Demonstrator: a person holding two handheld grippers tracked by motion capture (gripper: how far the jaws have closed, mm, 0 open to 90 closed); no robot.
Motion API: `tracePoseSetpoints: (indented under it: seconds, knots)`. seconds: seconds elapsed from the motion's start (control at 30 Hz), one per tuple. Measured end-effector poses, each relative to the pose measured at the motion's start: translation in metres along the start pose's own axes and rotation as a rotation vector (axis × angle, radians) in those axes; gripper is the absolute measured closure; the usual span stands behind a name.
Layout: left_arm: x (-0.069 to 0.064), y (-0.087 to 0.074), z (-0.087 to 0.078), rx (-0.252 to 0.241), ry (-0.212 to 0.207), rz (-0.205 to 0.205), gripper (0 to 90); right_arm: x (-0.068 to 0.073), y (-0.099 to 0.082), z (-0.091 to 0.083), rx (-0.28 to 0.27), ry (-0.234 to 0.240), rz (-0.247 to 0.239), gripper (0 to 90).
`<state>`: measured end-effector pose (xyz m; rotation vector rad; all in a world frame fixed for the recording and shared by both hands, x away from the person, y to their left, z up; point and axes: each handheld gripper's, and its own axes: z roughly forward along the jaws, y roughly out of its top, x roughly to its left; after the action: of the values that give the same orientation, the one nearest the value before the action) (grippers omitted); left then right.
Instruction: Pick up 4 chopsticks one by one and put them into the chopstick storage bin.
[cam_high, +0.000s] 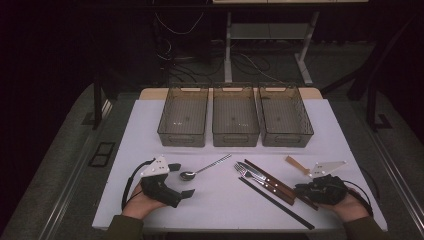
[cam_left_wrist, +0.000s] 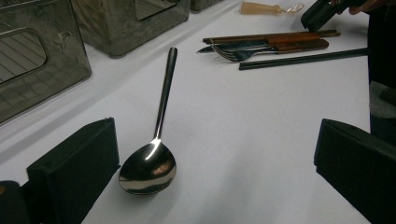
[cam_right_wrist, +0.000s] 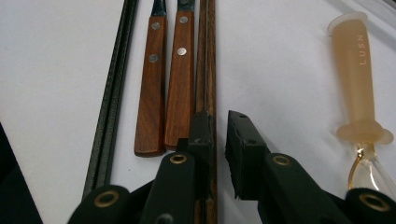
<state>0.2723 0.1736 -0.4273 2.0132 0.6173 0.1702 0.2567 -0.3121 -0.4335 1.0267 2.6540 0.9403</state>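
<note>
- Wooden chopsticks: a brown pair lying flat and close together on the white worktop, running diagonally in the high view. They lie just beside the two wood-handled utensils, on the side away from the black chopsticks. Their near end sits at the narrowed jaws of the right hand-held gripper.
- Spoon: shiny steel, bowl up, flat on the worktop, well apart from the wooden chopsticks, its handle slanting away, bowl between the left hand-held gripper jaws.

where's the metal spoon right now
In the high view the metal spoon lies left of centre on the white table, bowl beside the left gripper, left of the fork.
</note>
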Motion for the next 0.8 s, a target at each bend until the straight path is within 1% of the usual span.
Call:
tracePoseSetpoints:
  seconds: [0.2, 0.3, 0.5, 0.8]
  knots:
    - [-0.0003, -0.0001, -0.0001, -0.004, 0.002, -0.006, 0.0, 0.0000, -0.0003, 0.0018, 0.012, -0.001, -0.003, 79.9]
    - [0.0001, 0.0000, -0.0001, 0.000, 0.000, 0.000, 0.0, -0.0009, -0.0005, 0.0025, 0.014, -0.003, -0.006, 79.8]
    - [-0.0004, 0.0000, 0.0000, -0.002, 0.001, -0.004, 0.0, -0.0029, -0.0012, 0.0043, 0.025, -0.009, -0.006, 80.2]
    - [-0.0004, -0.0001, 0.0004, 0.002, -0.001, 0.000, 0.0, -0.0016, -0.0014, 0.0056, 0.032, -0.017, -0.037, 80.4]
